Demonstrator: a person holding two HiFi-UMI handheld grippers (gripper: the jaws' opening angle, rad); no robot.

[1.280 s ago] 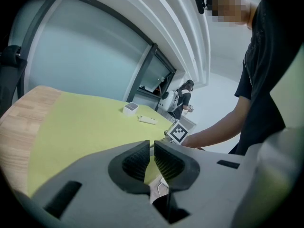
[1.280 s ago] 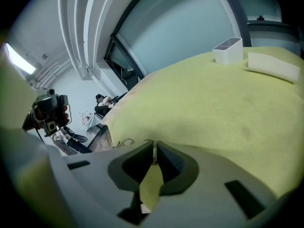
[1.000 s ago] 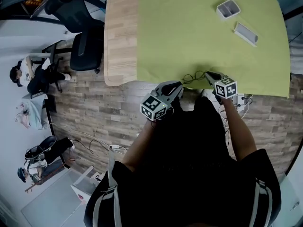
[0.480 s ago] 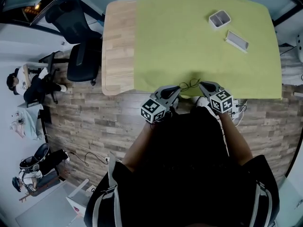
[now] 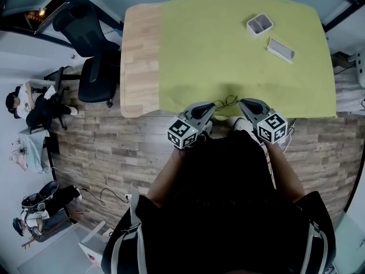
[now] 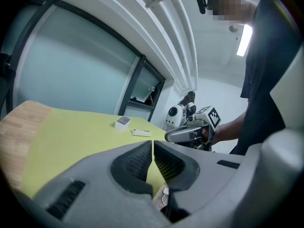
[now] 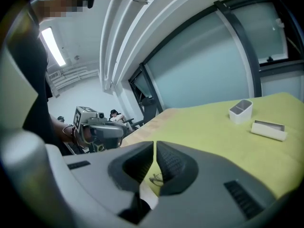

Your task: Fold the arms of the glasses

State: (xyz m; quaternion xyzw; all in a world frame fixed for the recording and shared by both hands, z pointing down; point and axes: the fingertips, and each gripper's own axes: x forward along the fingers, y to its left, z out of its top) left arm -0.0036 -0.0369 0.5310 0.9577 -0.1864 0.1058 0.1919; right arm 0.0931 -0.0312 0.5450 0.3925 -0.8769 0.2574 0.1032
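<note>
Glasses [image 5: 228, 101] lie at the near edge of the green-covered tabletop [image 5: 228, 44], directly between the two grippers. Left gripper [image 5: 211, 107] and right gripper [image 5: 243, 103] both have their jaws closed to a sliver and hold nothing. The right gripper view shows them just ahead of and below its jaws. Long axis looks side to side. Both grippers look about equally near. Arms folded or open: too small to tell.

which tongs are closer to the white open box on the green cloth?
Right. The right tongs are at the near edge of the green cloth, almost straight back from the white box; the left tongs sit at that edge further left.
</note>
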